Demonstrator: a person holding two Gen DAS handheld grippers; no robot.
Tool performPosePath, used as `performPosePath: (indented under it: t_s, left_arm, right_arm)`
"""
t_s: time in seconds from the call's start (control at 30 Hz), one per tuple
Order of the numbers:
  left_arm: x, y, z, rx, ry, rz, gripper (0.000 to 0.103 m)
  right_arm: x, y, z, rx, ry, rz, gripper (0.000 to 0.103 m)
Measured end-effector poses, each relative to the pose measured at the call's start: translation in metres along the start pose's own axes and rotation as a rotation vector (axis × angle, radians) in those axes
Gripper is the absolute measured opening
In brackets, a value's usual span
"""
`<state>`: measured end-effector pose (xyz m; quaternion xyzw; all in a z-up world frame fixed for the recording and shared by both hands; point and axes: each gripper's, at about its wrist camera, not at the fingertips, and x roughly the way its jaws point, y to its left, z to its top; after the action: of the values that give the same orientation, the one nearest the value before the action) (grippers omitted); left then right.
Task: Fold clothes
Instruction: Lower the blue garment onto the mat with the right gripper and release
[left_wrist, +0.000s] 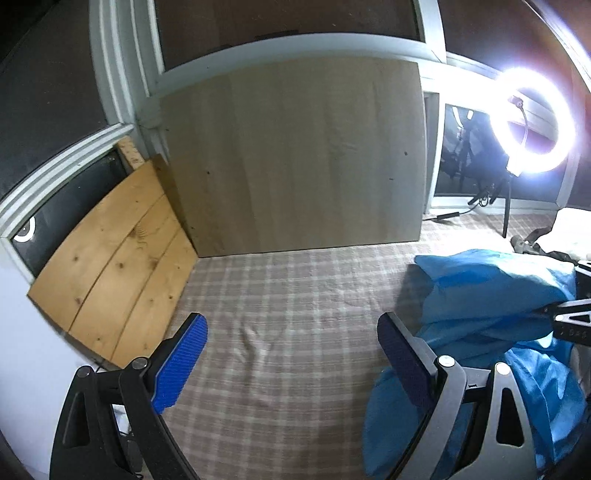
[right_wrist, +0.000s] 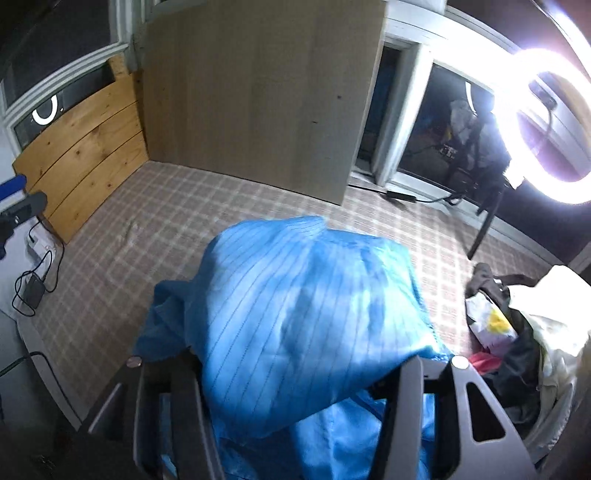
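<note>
A blue striped garment (right_wrist: 306, 306) hangs bunched over my right gripper (right_wrist: 295, 373) and covers its fingertips; the jaws look closed on the cloth, lifted above the plaid bed sheet (right_wrist: 155, 221). The same garment (left_wrist: 491, 295) shows at the right of the left wrist view, with the right gripper's frame (left_wrist: 569, 317) at its edge. My left gripper (left_wrist: 291, 354) is open and empty, blue pads (left_wrist: 181, 365) wide apart, over bare sheet (left_wrist: 280, 295) just left of the garment.
A pile of other clothes (right_wrist: 517, 332) lies at the right. A ring light (right_wrist: 546, 129) on a stand glares at the far right. A wooden headboard (left_wrist: 118, 273) and a tan panel (left_wrist: 291, 155) stand behind the bed. A charger and cable (right_wrist: 33, 291) lie at the left edge.
</note>
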<state>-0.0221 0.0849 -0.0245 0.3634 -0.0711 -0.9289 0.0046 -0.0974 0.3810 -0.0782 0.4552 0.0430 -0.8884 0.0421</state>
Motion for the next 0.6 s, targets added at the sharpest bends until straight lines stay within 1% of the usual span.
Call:
performPosePath:
  t_s: [0.23, 0.6]
  left_arm:
    - [0.004, -0.020, 0.003, 0.026, 0.007, -0.014, 0.093]
    - [0.005, -0.031, 0.002, 0.043, 0.012, -0.021, 0.094]
  right_arm:
    - [0.000, -0.021, -0.011, 0.034, 0.007, 0.019, 0.051]
    - [-0.014, -0.029, -0.023, 0.068, 0.005, 0.044, 0.051]
